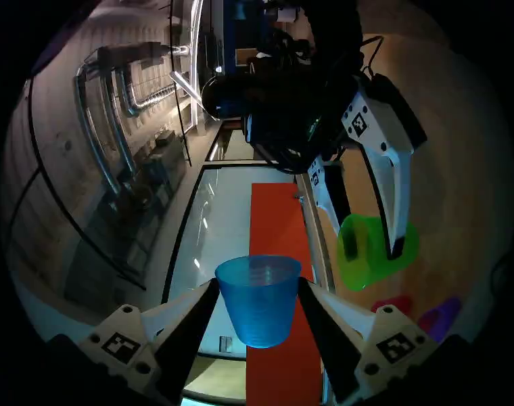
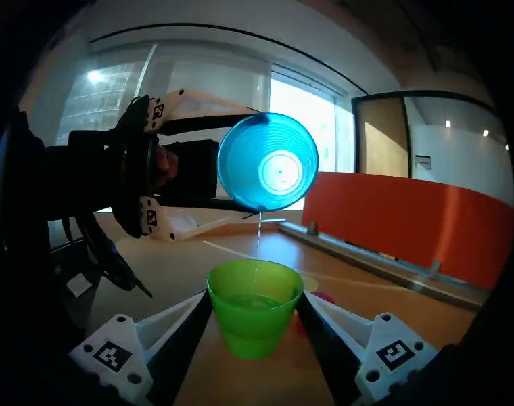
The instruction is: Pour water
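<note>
- The step in hand is the pouring itself. The blue cup [image 2: 268,170] is tipped on its side, with its bottom turned toward the right gripper view. A thin stream of water [image 2: 258,237] falls from its lower rim.
- The left tool [image 1: 257,287] is closed on the blue cup, one finger pressing on each side of it.
- The right tool [image 2: 255,301] grips the green cup [image 2: 253,325] in the same way and holds it upright. I cannot tell whether the cup rests on the tabletop [image 2: 365,304] or hangs just above it.
- The blue cup is above the green cup and apart from it. The stream lands inside the green rim, and some water lies in the green cup.
- I judge the pour to be near its end, because the stream is very thin. How much water is left in the blue cup is hidden.
- The next move, I think, calls for a steady green cup under the stream and a little more tilt of the blue cup. After that the blue cup should be turned upright.
</note>
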### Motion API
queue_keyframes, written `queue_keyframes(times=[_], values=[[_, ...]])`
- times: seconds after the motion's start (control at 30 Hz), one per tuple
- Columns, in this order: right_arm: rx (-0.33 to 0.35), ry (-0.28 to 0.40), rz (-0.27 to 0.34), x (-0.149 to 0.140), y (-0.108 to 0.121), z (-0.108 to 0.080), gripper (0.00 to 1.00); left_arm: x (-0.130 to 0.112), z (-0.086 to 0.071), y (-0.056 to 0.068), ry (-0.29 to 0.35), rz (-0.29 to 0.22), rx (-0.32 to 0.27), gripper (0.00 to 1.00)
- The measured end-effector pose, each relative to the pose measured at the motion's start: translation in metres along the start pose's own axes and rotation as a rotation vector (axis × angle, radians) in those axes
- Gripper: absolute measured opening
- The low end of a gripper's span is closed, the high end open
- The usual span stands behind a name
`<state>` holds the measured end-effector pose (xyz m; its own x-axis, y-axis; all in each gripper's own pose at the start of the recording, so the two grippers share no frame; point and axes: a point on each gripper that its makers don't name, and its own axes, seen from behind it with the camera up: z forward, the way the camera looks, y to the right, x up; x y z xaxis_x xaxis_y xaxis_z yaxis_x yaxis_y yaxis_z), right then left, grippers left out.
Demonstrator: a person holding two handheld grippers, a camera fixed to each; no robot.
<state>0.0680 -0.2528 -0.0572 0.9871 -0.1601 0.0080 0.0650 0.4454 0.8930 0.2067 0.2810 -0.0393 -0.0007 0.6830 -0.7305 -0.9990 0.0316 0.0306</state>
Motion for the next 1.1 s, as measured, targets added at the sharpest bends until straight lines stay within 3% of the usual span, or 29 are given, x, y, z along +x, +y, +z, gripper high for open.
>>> queue_keyframes(times=[0.27,0.4,0.67,1.1], values=[[-0.003,-0.001,0.0,0.0,0.001,-0.001,0.9,-0.003,0.002,0.001,-0.002,-0.015,0.0,0.85],[-0.006,-0.002,0.0,0.0,0.001,-0.001,0.9,-0.004,0.001,0.004,-0.009,-0.051,-0.003,0.84],[-0.013,-0.001,-0.001,0.001,0.003,-0.002,0.9,-0.011,0.001,0.0,-0.028,-0.182,0.018,0.84],[-0.02,0.002,-0.006,0.005,0.003,-0.005,0.9,-0.027,-0.003,-0.003,-0.058,-0.455,0.057,0.85]])
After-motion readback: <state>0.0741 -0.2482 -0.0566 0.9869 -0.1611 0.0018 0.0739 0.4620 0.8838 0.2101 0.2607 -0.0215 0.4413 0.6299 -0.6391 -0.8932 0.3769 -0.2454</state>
